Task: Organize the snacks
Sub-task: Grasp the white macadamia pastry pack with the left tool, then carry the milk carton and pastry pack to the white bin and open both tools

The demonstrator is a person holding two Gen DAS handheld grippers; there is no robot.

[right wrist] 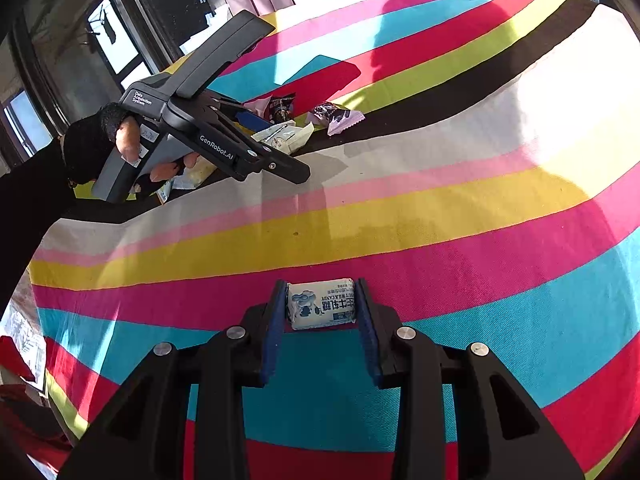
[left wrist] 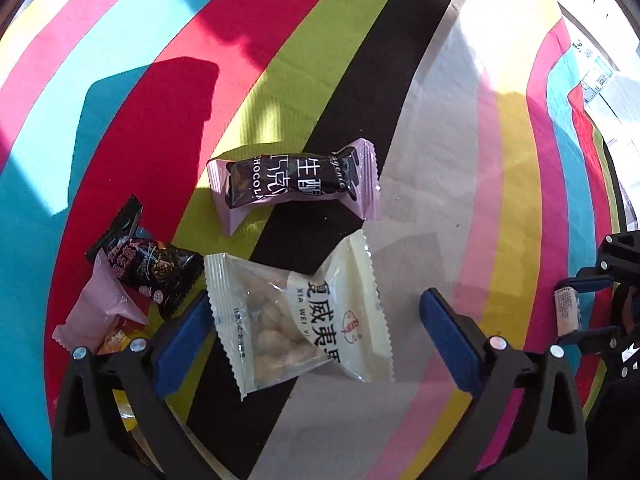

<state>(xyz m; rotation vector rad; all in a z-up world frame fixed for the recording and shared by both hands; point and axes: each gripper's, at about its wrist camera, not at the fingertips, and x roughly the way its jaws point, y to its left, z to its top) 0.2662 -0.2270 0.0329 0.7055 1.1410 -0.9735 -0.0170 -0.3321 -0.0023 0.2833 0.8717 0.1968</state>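
Observation:
My left gripper (left wrist: 316, 320) is open, its blue pads on either side of a white macadamia nut packet (left wrist: 296, 316) lying on the striped cloth. A pink-and-black chocolate packet (left wrist: 296, 180) lies just beyond it. A black snack packet (left wrist: 156, 268) and a pale pink packet (left wrist: 100, 312) lie to the left. My right gripper (right wrist: 322, 306) is shut on a small white-and-blue milk candy (right wrist: 322, 304), held above the cloth. That candy also shows in the left wrist view (left wrist: 567, 312). The left gripper appears in the right wrist view (right wrist: 280, 160) over the snack pile.
A striped multicoloured tablecloth (right wrist: 440, 208) covers the table. Windows and a curtain stand behind the table's far edge. Papers (right wrist: 24, 340) lie at the cloth's left edge in the right wrist view. More wrappers (left wrist: 120, 340) lie under the left finger.

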